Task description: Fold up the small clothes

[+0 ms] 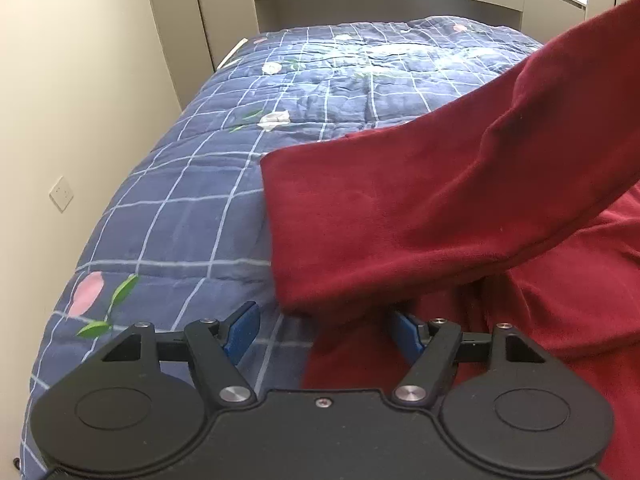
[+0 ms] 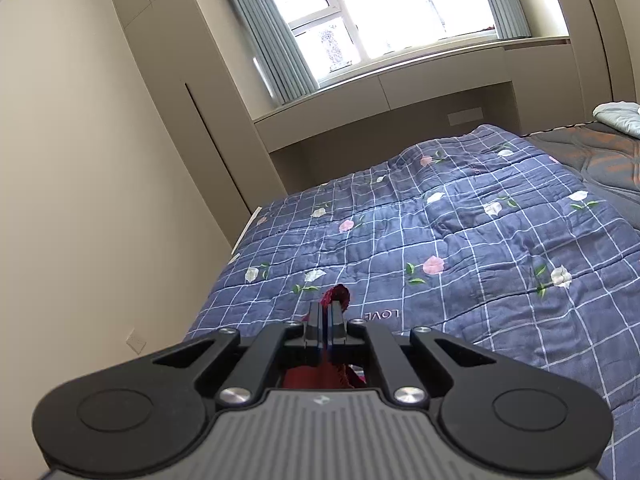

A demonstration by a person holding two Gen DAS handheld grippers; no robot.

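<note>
A dark red fleece garment (image 1: 420,216) lies on the blue checked quilt (image 1: 192,184). One part of it is lifted and stretches up toward the upper right of the left wrist view. My left gripper (image 1: 324,330) is open, its blue pads (image 1: 244,328) apart, at the garment's near left edge, with a fold of red cloth hanging over the gap. My right gripper (image 2: 330,316) is shut on a pinch of the red garment (image 2: 340,294) and holds it above the quilt (image 2: 460,248).
The bed stands against a beige wall (image 1: 80,100) on the left, with a wall socket (image 1: 61,194). Cabinets (image 2: 180,92) and a window (image 2: 400,12) are beyond the bed. A grey blanket (image 2: 592,152) and a pale cloth (image 2: 620,118) lie at the far right.
</note>
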